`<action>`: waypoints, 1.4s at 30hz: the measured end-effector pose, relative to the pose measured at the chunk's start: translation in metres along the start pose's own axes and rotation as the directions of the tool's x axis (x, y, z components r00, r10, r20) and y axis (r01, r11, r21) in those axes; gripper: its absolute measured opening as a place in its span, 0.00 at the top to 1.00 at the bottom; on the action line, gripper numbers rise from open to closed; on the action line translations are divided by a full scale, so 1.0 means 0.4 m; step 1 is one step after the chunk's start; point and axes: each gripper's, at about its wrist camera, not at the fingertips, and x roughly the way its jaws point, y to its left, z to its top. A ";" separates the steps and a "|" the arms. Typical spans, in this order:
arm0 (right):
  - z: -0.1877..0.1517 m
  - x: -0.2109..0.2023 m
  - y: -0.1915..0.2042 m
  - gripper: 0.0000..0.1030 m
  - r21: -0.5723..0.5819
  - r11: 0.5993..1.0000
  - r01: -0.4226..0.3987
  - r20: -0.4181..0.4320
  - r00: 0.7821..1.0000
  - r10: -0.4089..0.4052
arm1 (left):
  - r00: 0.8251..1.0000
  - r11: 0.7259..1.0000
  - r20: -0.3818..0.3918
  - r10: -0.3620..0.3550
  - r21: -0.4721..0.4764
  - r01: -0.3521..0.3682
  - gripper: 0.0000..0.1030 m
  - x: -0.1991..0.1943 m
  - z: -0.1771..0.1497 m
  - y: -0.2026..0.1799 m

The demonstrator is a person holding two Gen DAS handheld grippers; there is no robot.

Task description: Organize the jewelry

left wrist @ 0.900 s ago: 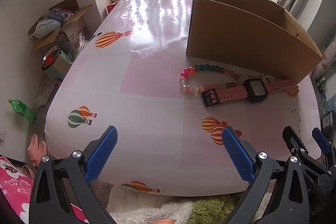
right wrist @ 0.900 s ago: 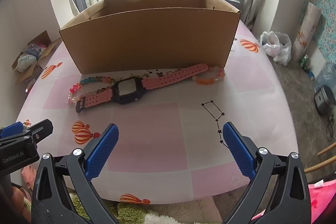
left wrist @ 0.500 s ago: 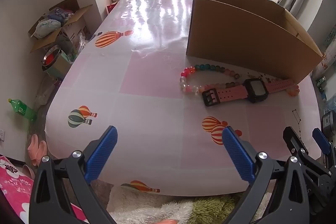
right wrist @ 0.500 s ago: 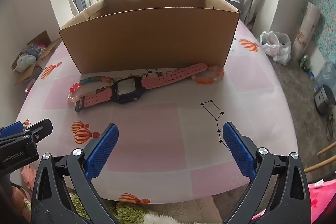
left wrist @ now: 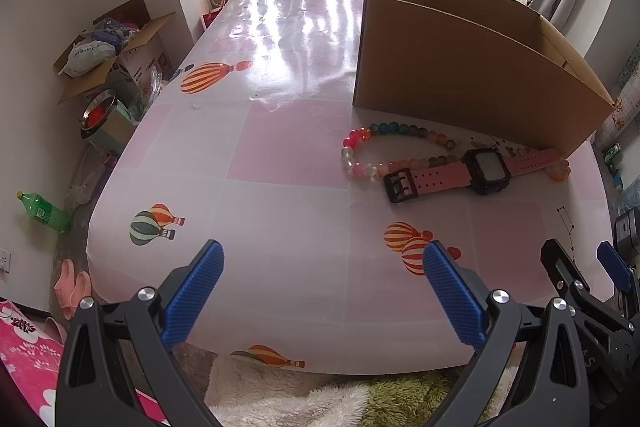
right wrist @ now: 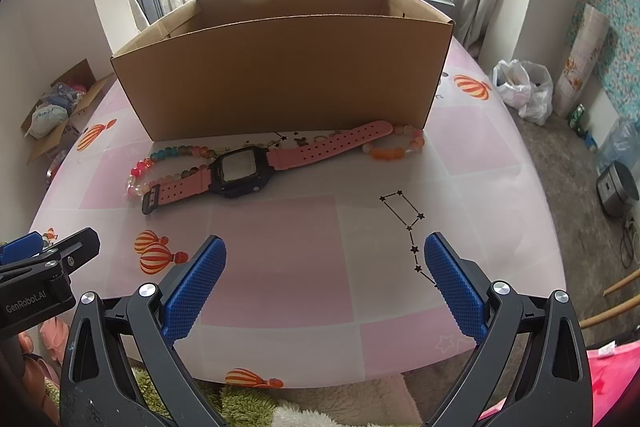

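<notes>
A pink-strapped watch with a black face lies flat on the table in front of an open cardboard box. A multicoloured bead bracelet lies at the watch's buckle end, partly under the strap. A smaller orange and white bead bracelet sits at the strap's other end. My left gripper hovers open over the table's near edge, well short of the jewelry. My right gripper hovers open too, nothing between its blue pads.
The table wears a pink and white cloth with balloon prints. The left gripper's body shows at the right view's left edge. On the floor left of the table are a carton of clutter and a green bottle; a fluffy rug lies below.
</notes>
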 end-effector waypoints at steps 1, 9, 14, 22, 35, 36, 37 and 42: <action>-0.001 0.000 0.001 0.08 0.001 1.000 0.000 0.000 1.000 0.000 | 1.000 1.000 0.001 0.001 -0.001 -0.001 0.05 0.000 0.000 -0.001; -0.002 0.000 0.001 0.08 0.002 1.000 0.001 0.002 1.000 -0.001 | 1.000 1.000 -0.004 0.000 -0.006 0.000 0.05 0.000 -0.001 0.000; -0.002 0.001 0.000 0.08 0.004 1.000 0.002 -0.001 1.000 -0.002 | 1.000 1.000 -0.003 0.001 -0.007 -0.001 0.05 0.000 -0.003 0.002; -0.003 -0.002 0.000 0.08 0.000 1.000 0.007 0.005 1.000 -0.007 | 1.000 1.000 -0.002 0.001 -0.006 -0.001 0.05 -0.001 -0.003 0.002; -0.004 -0.011 0.007 0.08 -0.014 1.000 0.025 0.009 1.000 -0.025 | 1.000 1.000 -0.002 0.002 -0.012 -0.002 0.05 0.000 -0.006 0.012; -0.005 -0.011 0.007 0.08 -0.018 0.999 0.028 0.010 1.000 -0.028 | 1.000 1.000 -0.003 0.003 -0.012 -0.003 0.05 0.001 -0.006 0.012; -0.005 -0.011 0.008 0.08 -0.022 0.999 0.032 0.010 0.999 -0.031 | 1.000 1.000 -0.005 0.004 -0.012 -0.004 0.05 0.003 -0.007 0.011; -0.001 -0.004 0.008 0.08 -0.027 0.999 0.042 0.003 0.999 -0.042 | 1.000 1.000 -0.011 0.010 -0.004 -0.010 0.05 0.010 -0.003 0.006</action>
